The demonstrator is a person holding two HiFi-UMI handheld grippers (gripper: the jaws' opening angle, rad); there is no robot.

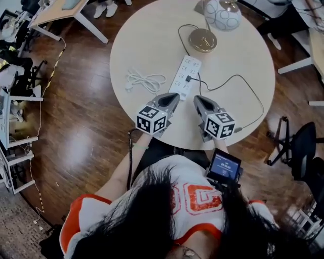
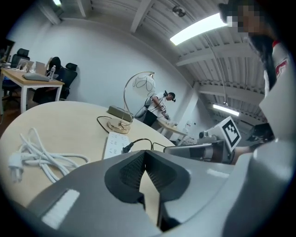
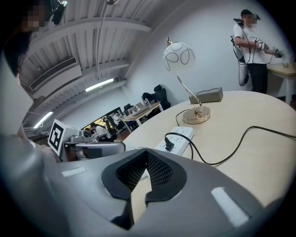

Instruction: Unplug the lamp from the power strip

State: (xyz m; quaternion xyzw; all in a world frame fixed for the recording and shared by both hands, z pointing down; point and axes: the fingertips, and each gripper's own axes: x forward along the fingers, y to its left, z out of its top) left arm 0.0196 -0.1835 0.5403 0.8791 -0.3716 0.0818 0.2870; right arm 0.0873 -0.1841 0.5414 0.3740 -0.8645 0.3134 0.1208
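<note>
A white power strip (image 1: 185,77) lies in the middle of the round table (image 1: 147,30), with a black plug (image 1: 188,78) seated in its near half. The plug's black cord (image 1: 243,83) loops off to the right. Behind the strip stands the lamp, with a gold base (image 1: 203,40) and a white globe shade (image 1: 223,14). My left gripper (image 1: 175,96) and right gripper (image 1: 197,99) hover side by side just short of the strip's near end. Both are shut with nothing between the jaws. The strip (image 2: 113,144) and plug (image 3: 169,144) lie ahead of each gripper.
A coiled white cable (image 1: 146,80) lies on the table left of the strip. A grey box (image 3: 206,96) sits at the table's far edge behind the lamp. A black chair (image 1: 304,146) stands at the right of the table. A person (image 3: 249,46) stands by a far desk.
</note>
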